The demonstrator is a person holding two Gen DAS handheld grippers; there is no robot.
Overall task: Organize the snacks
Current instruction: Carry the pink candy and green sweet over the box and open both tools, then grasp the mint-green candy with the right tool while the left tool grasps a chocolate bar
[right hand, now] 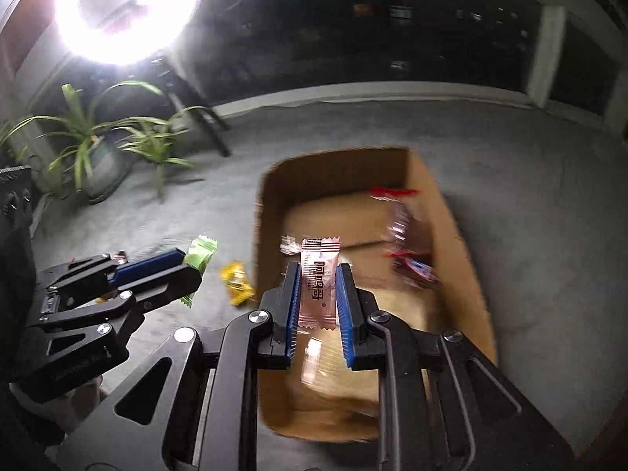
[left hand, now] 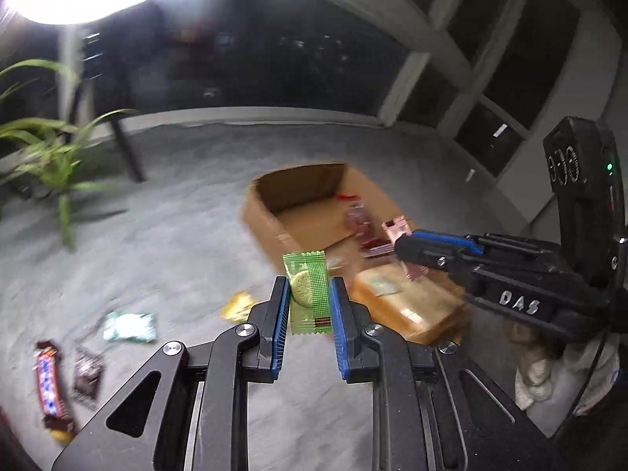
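My left gripper is shut on a green snack packet, held upright above the grey floor just left of the cardboard box. In the right wrist view the same gripper shows at the left with the green packet sticking out. My right gripper is shut on a pink-white snack packet over the open box. From the left wrist view the right gripper reaches in from the right with the pink packet. Red-wrapped snacks lie inside the box.
Loose snacks lie on the floor left of the box: a yellow packet, a pale green packet, a dark wrapper and a Snickers bar. Potted plants and a lamp stand are at the back left, under a bright ring light.
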